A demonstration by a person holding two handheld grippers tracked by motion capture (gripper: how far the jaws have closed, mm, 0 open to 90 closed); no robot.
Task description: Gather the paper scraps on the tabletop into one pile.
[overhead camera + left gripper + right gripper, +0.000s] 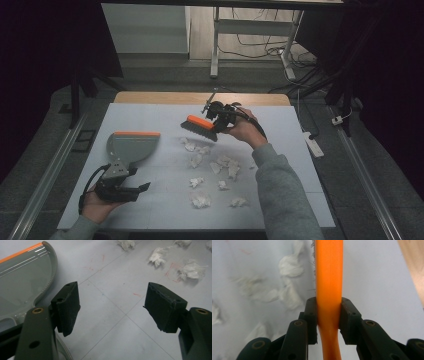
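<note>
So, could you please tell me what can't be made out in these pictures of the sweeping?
- Brush bristles: in the right gripper view the orange back hides nearly all of them.
- Paper scraps: blurred in the right gripper view.
- Dustpan: the left gripper view's left edge cuts it off, and the near finger covers its handle.
- Right gripper fingers: too small and dark in the high view, partly behind the hand.

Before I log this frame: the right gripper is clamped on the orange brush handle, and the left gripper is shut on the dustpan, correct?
Not quite. The left gripper is open, its jaws apart over bare table beside the dustpan, as the left gripper view shows. The right gripper does clamp the orange brush handle.
</note>
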